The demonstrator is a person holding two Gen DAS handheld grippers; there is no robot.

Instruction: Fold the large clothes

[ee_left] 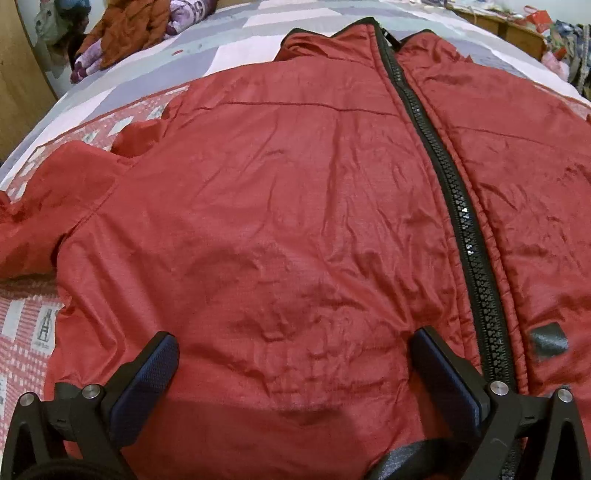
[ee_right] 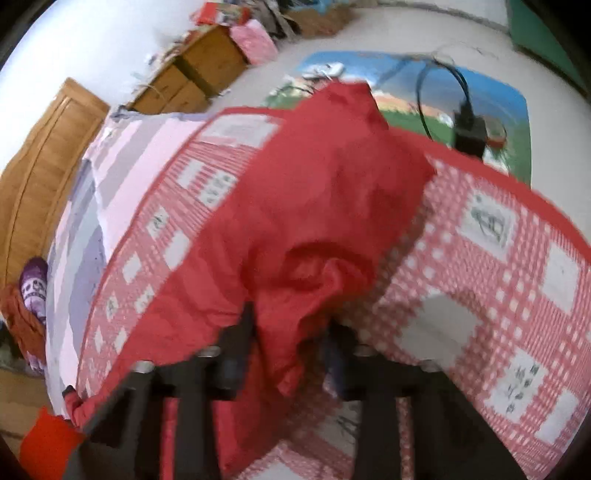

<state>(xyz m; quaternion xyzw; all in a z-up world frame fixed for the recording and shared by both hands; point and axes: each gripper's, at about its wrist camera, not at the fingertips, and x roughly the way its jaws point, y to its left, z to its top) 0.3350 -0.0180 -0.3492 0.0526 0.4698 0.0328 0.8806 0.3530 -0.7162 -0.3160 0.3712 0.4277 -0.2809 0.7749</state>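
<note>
Bed w/ red jacket

Red jacket covers most of the bed's near half. Bare checked blanket shows beside its left sleeve. Far corner blocked by piled clothes. In the right view, open blanket beside bunched fabric.

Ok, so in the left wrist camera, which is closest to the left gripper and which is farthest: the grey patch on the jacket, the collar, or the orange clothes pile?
1. The grey patch sits just right of the left gripper, beside the black zipper.
2. The collar is at the red jacket's far end, straight ahead.
3. The orange clothes pile lies beyond it, far left on the bed.
</note>
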